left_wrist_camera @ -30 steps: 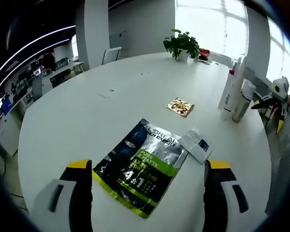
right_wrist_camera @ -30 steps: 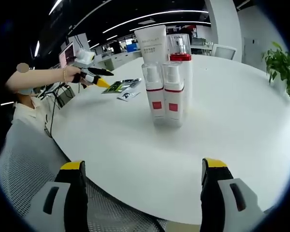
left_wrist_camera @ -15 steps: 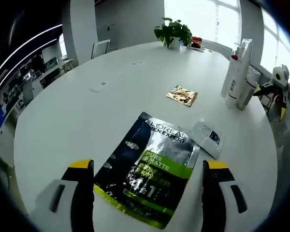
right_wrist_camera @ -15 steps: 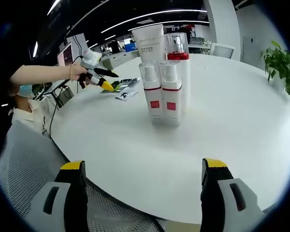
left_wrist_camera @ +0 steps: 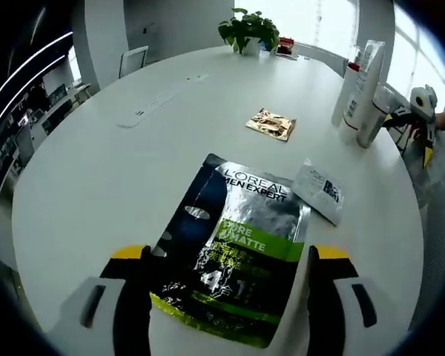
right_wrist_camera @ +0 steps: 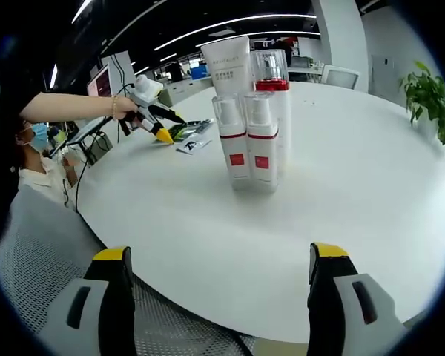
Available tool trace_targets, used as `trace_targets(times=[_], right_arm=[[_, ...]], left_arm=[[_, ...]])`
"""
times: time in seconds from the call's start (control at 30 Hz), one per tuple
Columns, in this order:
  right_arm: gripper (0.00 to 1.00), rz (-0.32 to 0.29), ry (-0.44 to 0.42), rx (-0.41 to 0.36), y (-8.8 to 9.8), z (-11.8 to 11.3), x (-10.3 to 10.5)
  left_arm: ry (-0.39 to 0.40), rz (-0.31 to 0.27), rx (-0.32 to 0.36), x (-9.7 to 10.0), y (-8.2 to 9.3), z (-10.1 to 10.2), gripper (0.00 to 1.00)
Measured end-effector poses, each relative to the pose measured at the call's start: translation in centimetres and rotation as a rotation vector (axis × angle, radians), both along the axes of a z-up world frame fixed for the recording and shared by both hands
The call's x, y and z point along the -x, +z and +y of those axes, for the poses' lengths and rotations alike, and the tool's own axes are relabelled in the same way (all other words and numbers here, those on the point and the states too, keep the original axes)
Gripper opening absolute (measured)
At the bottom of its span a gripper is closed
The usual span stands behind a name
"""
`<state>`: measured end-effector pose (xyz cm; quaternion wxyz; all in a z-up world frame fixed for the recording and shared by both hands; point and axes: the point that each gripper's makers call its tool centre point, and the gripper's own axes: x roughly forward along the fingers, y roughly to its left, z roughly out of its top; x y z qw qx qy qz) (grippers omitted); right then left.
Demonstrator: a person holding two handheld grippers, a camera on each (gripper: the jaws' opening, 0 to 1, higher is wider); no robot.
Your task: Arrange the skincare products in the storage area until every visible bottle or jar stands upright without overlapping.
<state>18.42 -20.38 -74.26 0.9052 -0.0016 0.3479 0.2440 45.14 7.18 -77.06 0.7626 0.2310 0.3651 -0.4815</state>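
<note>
Bottles (right_wrist_camera: pixel 251 141) stood upright, clustered on the white table (right_wrist_camera: pixel 371 178). Left gripper (left_wrist_camera: pixel 226 285) was spread wide, its jaws flanking a flat foil pouch (left_wrist_camera: pixel 233 248); a small sachet (left_wrist_camera: pixel 319 191) lay just beside it. Right gripper (right_wrist_camera: pixel 219 293) was wide, empty, near the table's edge.

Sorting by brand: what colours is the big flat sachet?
Black and silver with a lime-green band, the sachet shows best in the left gripper view.

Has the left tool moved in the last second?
Yes. In the right gripper view the left tool has come in over the table's edge, closing on the green sachet.
</note>
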Motion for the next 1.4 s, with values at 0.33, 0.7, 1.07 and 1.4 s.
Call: trace_targets(times=[0.33,0.7,1.07,1.4], right_arm=[[0.98,-0.003,0.001,0.004,0.1,0.0,0.0],[0.98,-0.010,0.006,0.013,0.2,0.0,0.0],[0.97,-0.018,0.019,0.019,0.3,0.1,-0.1],[0.96,-0.039,0.064,0.007,0.7,0.8,-0.1]], left_arm=[[0.087,-0.004,-0.004,0.1,0.4,0.2,0.67],[0.203,-0.086,0.042,0.1,0.8,0.9,0.16],[0.441,0.039,0.204,1.4,1.1,0.8,0.03],[0.511,0.061,0.312,7.6,3.3,0.9,0.03]])
